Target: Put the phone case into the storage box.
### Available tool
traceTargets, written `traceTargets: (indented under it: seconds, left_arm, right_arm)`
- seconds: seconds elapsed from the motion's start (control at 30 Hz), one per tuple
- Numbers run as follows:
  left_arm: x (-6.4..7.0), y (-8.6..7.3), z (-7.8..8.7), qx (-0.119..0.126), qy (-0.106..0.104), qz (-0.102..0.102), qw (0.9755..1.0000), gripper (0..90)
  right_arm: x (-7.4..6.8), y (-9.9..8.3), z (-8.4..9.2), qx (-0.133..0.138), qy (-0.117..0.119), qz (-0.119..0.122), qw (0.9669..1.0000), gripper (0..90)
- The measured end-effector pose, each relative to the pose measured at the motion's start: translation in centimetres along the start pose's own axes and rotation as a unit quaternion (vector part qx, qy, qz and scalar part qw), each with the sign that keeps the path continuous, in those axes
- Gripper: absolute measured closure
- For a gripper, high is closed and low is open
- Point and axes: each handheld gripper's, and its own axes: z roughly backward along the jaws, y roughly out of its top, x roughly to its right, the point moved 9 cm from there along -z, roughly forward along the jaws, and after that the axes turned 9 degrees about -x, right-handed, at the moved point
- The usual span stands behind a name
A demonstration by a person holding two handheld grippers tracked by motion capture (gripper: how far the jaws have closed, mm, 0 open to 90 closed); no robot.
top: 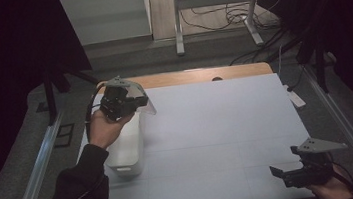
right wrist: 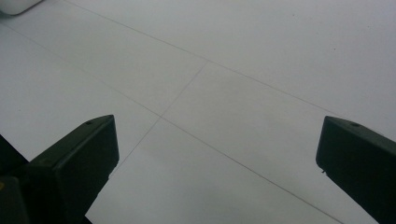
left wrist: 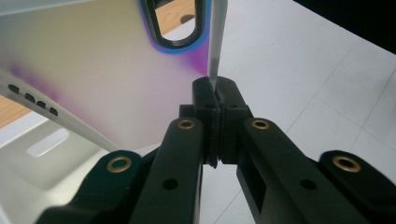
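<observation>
My left gripper is raised over the table's far left, held by a hand in a dark sleeve. It is shut on the thin edge of a translucent white board. In the left gripper view the jaws pinch that edge, and the board spreads up and to the left, with an oval handle hole rimmed in blue. Under the board stands a white plastic container, also seen below the board. My right gripper rests low at the near right corner, open, with nothing but the white table surface between its jaws.
A white mat with faint grid lines covers the wooden table. Metal rails run along both sides on the floor. A metal stand and loose cables sit beyond the far edge. A white power strip lies off the right edge.
</observation>
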Motion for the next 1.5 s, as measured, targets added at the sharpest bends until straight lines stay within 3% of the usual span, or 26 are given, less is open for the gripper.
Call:
traceTargets:
  seconds: [0.67,1.5]
  left_arm:
    - [-4.3,-0.6,0.8,-0.008,0.050,0.045,0.9977,88.0]
    - [-7.6,-1.1,-2.2,-0.037,0.090,0.085,0.9916,88.0]
  right_arm:
    - [0.3,-0.2,0.5,0.010,-0.007,-0.007,0.9999,0.0]
    - [0.2,-0.4,1.0,0.014,-0.009,-0.006,0.9998,0.0]
